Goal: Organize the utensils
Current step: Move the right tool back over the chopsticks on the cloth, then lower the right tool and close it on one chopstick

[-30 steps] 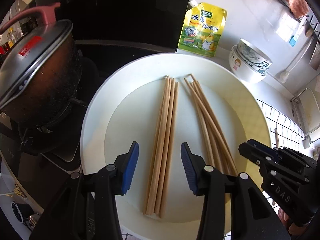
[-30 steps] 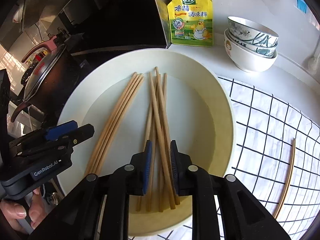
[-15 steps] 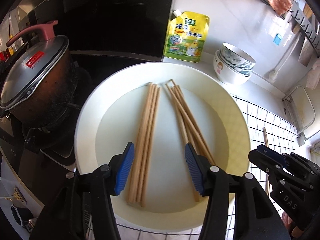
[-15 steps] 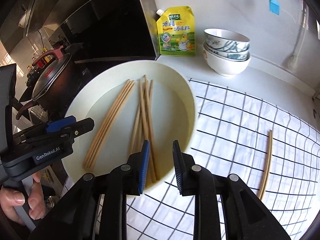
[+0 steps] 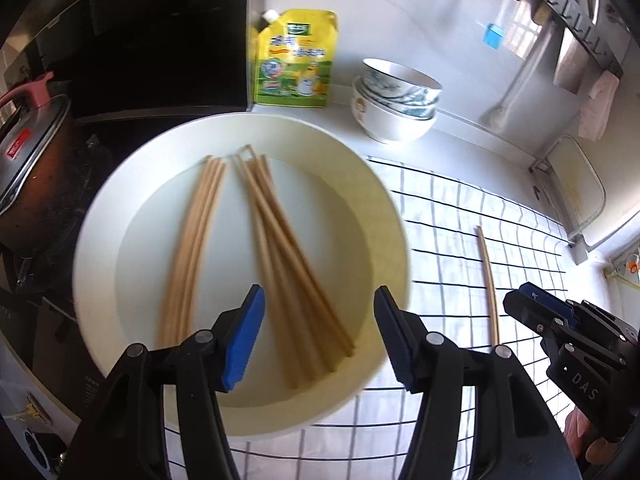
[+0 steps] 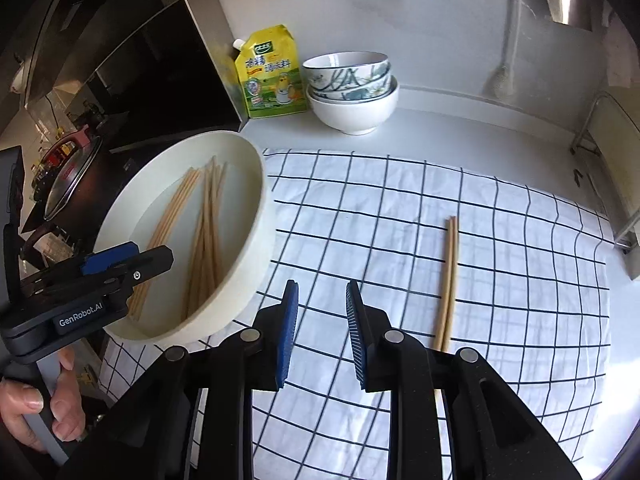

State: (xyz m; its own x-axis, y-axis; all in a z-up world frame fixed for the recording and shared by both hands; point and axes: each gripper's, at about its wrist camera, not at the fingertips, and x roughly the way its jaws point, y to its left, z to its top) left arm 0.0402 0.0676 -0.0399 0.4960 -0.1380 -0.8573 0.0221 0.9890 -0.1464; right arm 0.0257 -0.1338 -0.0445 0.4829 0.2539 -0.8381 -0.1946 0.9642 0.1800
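Observation:
A wide cream basin [image 5: 372, 184] holds two bunches of wooden chopsticks, a left bunch [image 5: 192, 240] and a fanned right bunch [image 5: 284, 248]. It also shows in the right wrist view [image 6: 260, 208], with the chopsticks [image 6: 204, 232] inside. A pair of chopsticks [image 6: 448, 276] lies on the checked cloth [image 6: 360, 208], seen in the left wrist view too [image 5: 489, 280]. My left gripper [image 5: 319, 336] is open and empty above the basin's near side. My right gripper [image 6: 322, 332] is open and empty above the cloth, left of the pair.
A yellow seasoning pouch [image 6: 272, 72] and stacked bowls [image 6: 352, 88] stand at the back by the wall. A lidded pot [image 5: 28, 168] sits on the stove left of the basin. A rack [image 6: 612, 184] stands at the right edge.
Both grippers have pulled back and swung right. The right gripper left the basin and is now over the cloth, opened wider. The left gripper opened wider and now faces the right bunch.

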